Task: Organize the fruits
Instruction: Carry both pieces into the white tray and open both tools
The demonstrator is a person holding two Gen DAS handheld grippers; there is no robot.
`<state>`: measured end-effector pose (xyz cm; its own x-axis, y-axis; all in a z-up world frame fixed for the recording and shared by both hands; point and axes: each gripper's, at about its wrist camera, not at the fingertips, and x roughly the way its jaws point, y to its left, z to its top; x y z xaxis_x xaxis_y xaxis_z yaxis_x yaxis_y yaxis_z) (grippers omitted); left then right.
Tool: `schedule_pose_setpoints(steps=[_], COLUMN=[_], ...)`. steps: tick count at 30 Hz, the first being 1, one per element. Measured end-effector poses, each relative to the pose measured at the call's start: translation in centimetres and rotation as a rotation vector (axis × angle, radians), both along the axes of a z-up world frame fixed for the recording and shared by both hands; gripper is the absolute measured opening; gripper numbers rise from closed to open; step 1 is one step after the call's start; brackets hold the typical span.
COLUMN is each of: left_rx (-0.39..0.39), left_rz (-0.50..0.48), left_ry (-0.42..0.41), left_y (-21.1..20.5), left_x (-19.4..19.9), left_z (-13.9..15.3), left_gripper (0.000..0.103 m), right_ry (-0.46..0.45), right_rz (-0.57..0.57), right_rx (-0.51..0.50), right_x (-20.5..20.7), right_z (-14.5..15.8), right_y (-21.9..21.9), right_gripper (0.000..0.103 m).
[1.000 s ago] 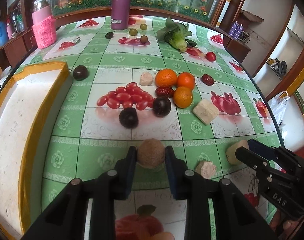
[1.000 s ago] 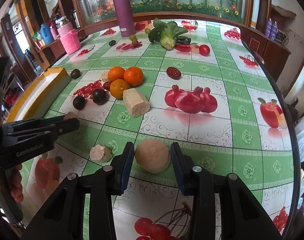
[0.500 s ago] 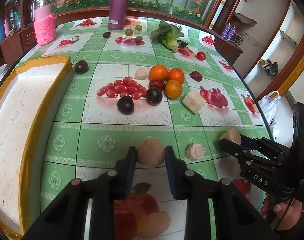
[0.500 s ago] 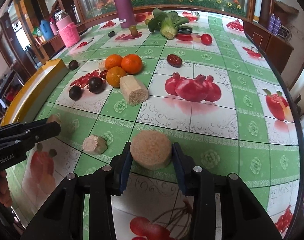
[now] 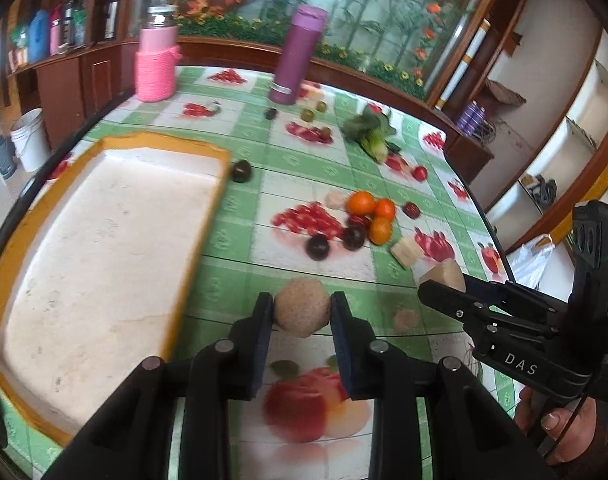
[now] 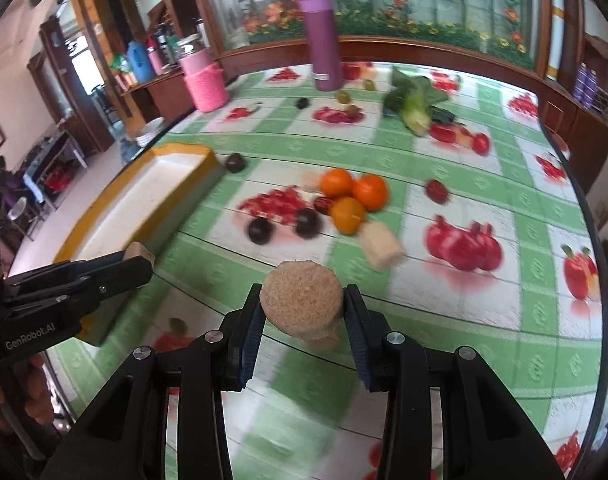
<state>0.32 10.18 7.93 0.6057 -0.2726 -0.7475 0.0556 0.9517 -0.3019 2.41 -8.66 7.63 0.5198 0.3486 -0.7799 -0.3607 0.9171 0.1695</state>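
Observation:
My left gripper [image 5: 302, 314] is shut on a round tan fibrous chunk [image 5: 301, 304], held above the tablecloth just right of the yellow-rimmed white tray [image 5: 220, 160]. My right gripper [image 6: 302, 312] is shut on a wider tan chunk [image 6: 302, 294], also lifted off the table. Each gripper shows in the other's view: the right one [image 5: 439, 284] at the right edge, the left one [image 6: 140, 262] at the left, beside the tray [image 6: 184, 148]. Three oranges [image 5: 367, 208], dark plums [image 5: 317, 247], a red date [image 5: 411, 210] and another tan chunk [image 5: 407, 251] lie mid-table.
A purple flask [image 5: 298, 54], a pink knitted jar [image 5: 156, 64], a bok choy [image 5: 373, 136] and small green fruits stand at the far side. A small tan piece [image 5: 405, 318] lies between the grippers. The table's edge curves along the right.
Both grippers have risen off the table with their chunks and swung left toward the tray, which now fills more of the left wrist view. The jaws keep the same grip.

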Motion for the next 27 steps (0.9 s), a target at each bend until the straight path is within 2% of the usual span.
schedule_pose_setpoints(steps=[10,17,22,27], left_rx=[0.047,0.098,0.112,0.117], left_rz=[0.215,0.34,0.374,0.375], left_ry=[-0.004,0.059,0.099,0.128], left_y=[9.1,14.2,16.0,16.9], left_x=[-1.9,-2.2,-1.7,-1.6], left_z=[-0.5,-3.1,-4.8,-6.0], left_gripper=[0.032,0.032,0.032,0.032], right_ry=[0.032,0.093,0.128,0.14], right_rz=[0.23,0.34,0.377,0.379], right_rx=[0.043,0.033,-0.03,-0.084], right_x=[2.2,4.5,6.0,6.9], right_z=[0.8,-1.3,-3.6,-5.2], right_y=[12.1,20.1,23.9,25.6], right_gripper=[0.038,0.038,0.038,0.038])
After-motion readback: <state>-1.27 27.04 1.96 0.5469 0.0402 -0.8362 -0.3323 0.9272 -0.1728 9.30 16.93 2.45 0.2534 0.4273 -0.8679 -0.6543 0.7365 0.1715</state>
